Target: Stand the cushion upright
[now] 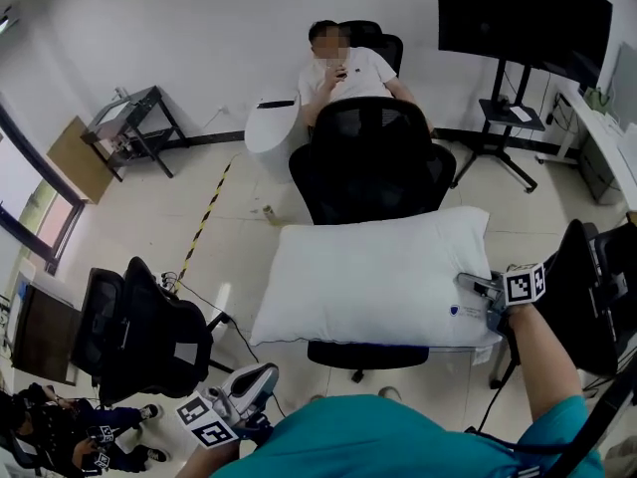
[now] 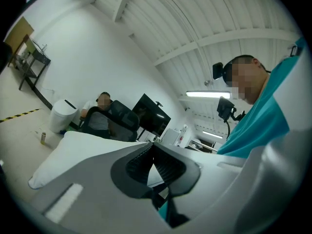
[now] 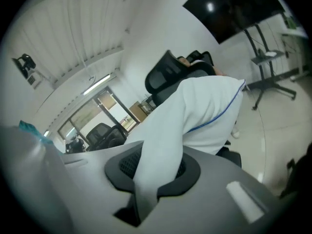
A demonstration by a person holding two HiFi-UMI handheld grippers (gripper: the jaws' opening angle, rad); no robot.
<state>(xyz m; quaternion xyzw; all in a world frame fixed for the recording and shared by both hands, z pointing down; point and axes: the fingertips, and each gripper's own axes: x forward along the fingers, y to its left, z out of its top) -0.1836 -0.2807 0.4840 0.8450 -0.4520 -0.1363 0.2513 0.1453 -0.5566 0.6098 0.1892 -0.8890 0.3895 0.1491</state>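
Cushion [image 1: 373,277]: white, lying flat on the seat of a black office chair [image 1: 370,162]. Right gripper [image 1: 481,292]: jaws clamped on the cushion's right edge, fabric pinched between them. Left gripper [image 1: 261,374]: jaws together, empty, apart from the cushion's near left corner.

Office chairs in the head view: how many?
4 black office chairs: under the white cushion, behind it seating a person, at left, at right edge; more may be hidden.

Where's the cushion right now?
Head view, centre: the cushion lies flat on the black office chair seat, its right corner pinched in the right gripper.
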